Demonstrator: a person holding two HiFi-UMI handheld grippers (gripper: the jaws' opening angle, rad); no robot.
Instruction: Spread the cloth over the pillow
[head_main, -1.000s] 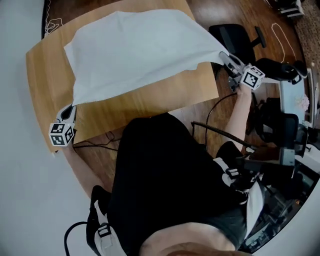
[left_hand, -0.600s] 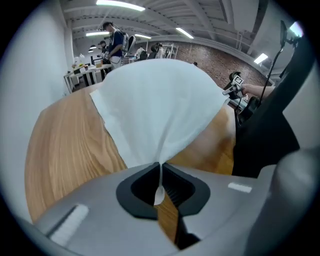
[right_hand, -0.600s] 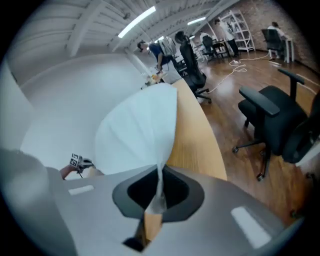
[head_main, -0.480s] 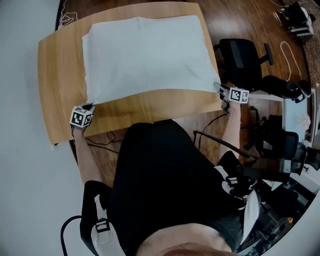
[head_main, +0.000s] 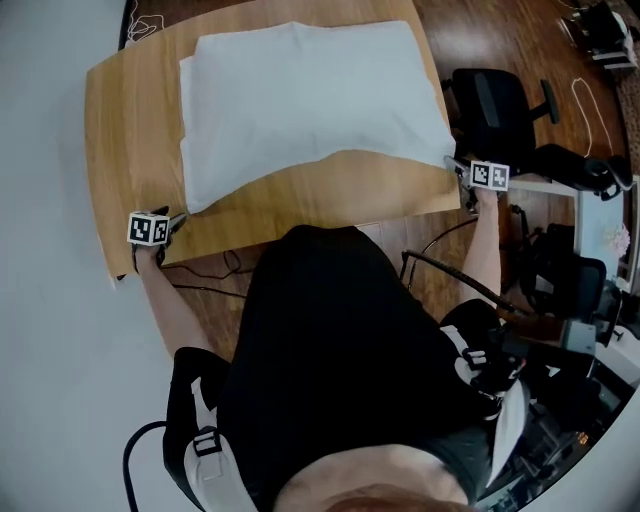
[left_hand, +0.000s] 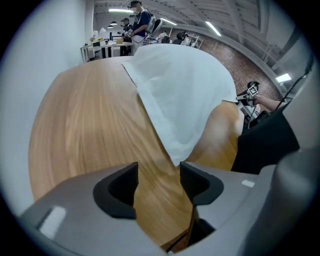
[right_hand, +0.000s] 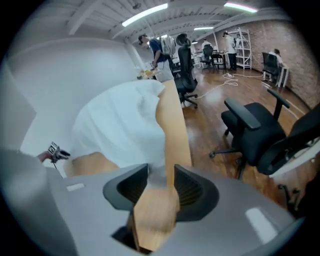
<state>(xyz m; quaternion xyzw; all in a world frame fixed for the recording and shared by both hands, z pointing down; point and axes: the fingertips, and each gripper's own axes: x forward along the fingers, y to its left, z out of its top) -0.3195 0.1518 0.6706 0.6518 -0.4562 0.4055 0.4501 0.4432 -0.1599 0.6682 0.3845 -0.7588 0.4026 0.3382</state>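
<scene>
- Nearest the person, the left gripper (left_hand: 158, 172) has its jaws apart with only bare wood between them; the near-left corner of the cloth (head_main: 310, 100) lies on the table just ahead of the tips, untouched.
- Across the near edge, the right gripper (right_hand: 161, 175) also has its jaws parted at the table's corner. The cloth's other near corner reaches in between the tips, blurred, and does not look pinched.
- White, thin and limp, the cloth lies draped over a soft, rounded bulge that should be the pillow, itself hidden underneath. Its near hem curves across the wood and sags at the middle.
- Light woven fabric like this should lift with almost no effort, fold wherever it is unsupported and slide easily on the smooth top. The two near corners look the best places to hold, pulled apart to keep the hem taut.
- Beneath it, the table (head_main: 120, 120) is pale wood-grain laminate with rounded corners.
- Beyond, a black office chair (right_hand: 260, 130) stands on dark plank flooring.
</scene>
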